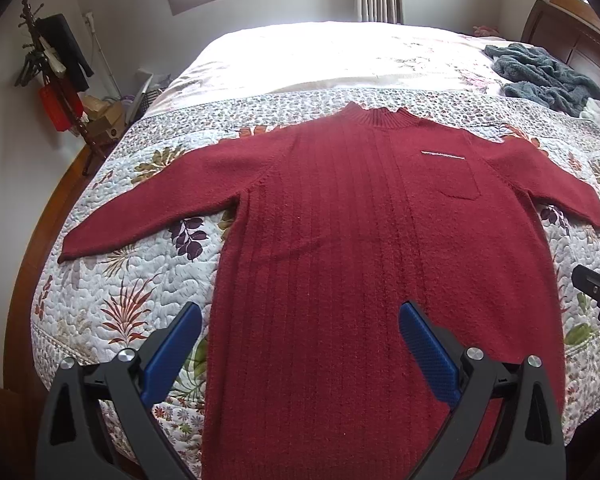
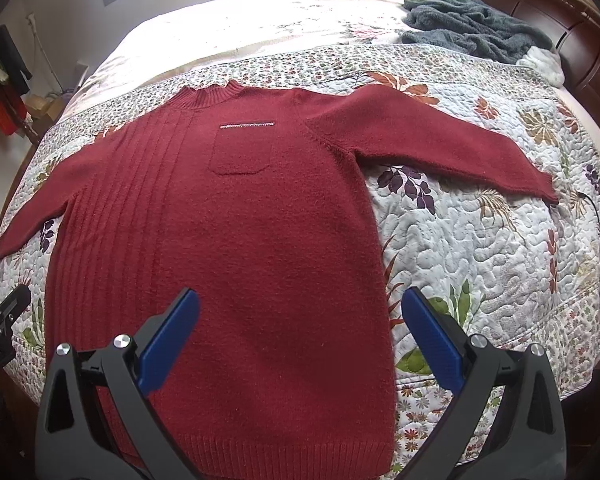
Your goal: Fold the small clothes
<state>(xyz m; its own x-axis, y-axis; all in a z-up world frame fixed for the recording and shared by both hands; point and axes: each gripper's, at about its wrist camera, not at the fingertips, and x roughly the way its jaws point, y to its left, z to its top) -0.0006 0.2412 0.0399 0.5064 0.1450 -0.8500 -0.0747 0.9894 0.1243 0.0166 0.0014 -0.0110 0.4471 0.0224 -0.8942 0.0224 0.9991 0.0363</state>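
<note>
A dark red sweater (image 1: 340,216) lies flat on the floral quilt (image 1: 148,292) of the bed, collar toward the far side, both sleeves spread outward, hem near the bed's near edge. The left gripper (image 1: 300,344) and right gripper (image 2: 300,332) hover above its lower corners, jaws wide apart and empty. Bare quilt flanks both sleeves; a grey blanket (image 2: 476,28) is bunched by the headboard (image 2: 548,8), well apart.

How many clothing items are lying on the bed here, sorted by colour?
Red: 1, the red knit sweater, spread flat on the quilt
Grey: 1, the crumpled grey fleece garment near the headboard
White: 1, a white item beside it, kind unclear
Total: 3
</note>
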